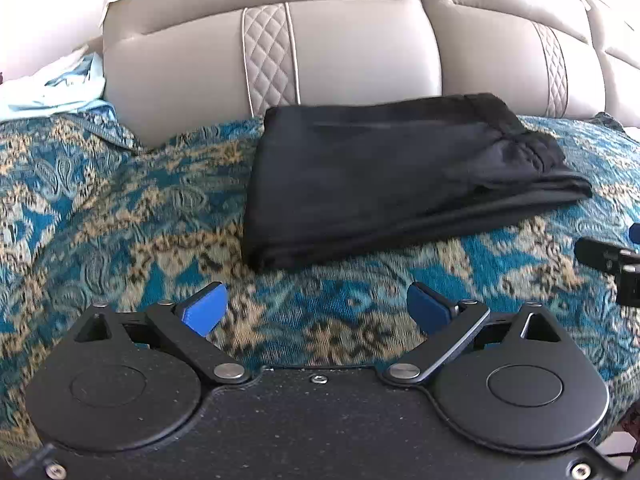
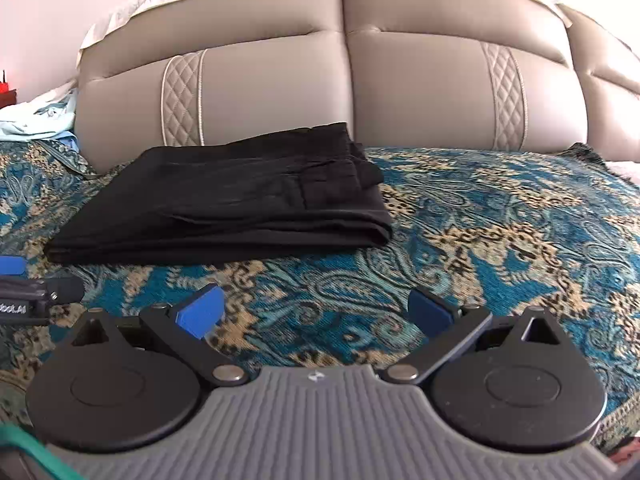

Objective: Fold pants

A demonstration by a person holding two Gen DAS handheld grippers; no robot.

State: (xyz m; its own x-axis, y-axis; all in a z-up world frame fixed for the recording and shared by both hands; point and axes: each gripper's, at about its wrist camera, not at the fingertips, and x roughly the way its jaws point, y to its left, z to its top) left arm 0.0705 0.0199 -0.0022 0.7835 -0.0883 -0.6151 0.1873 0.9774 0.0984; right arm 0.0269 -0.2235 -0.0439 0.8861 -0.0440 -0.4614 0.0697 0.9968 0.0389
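Lying folded into a thick black stack, the pants [image 1: 392, 176] are seen on the patterned bedspread [image 1: 120, 216], near the padded headboard [image 1: 340, 48]. The left gripper [image 1: 316, 312] and right gripper [image 2: 314, 314] are held spread and empty, short of it. Soft, light, slippery cloth is judged; grasping the near stacked edge is advised.

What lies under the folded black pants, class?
The pants rest on the teal patterned bedspread. Its pattern shows all around them; the part beneath them is covered, so anything there stays unseen.
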